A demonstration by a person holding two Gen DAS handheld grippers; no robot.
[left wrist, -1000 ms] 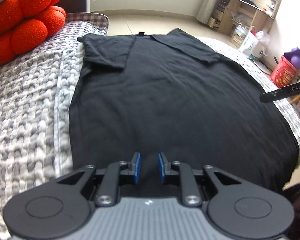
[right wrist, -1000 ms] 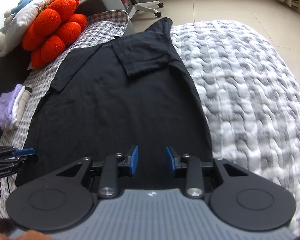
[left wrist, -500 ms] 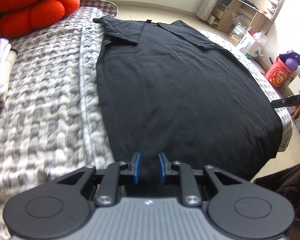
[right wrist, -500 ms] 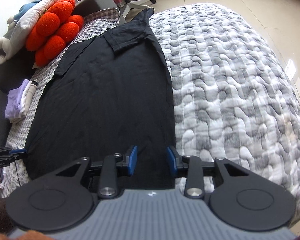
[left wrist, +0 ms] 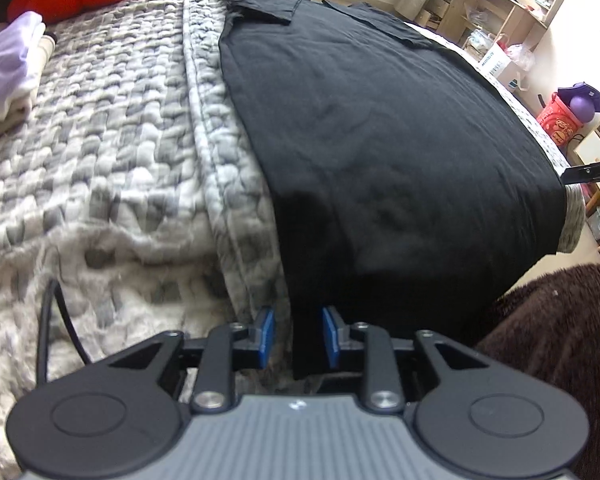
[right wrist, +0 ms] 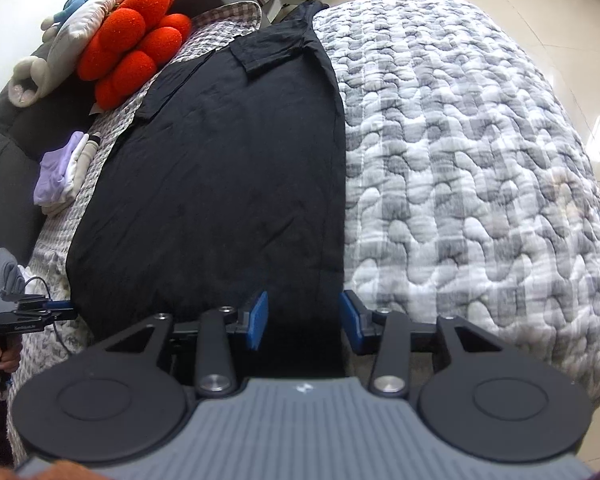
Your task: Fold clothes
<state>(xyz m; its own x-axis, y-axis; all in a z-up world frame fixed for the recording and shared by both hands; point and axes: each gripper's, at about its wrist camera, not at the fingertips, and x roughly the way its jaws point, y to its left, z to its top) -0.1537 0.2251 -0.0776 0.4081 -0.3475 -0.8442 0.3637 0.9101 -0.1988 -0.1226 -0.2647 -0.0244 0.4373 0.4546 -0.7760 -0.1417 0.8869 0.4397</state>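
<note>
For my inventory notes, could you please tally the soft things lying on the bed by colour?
Black: 1, shirt
Red: 1, cushion
Lilac and cream: 1, folded pile
White and blue: 1, plush pillow
Total: 4

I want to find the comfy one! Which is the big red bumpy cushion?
Start at the grey quilted bed where the black T-shirt lies. Past the shirt's collar end sits the red cushion, beneath a white pillow. It alone is bright red and made of round lobes.
</note>
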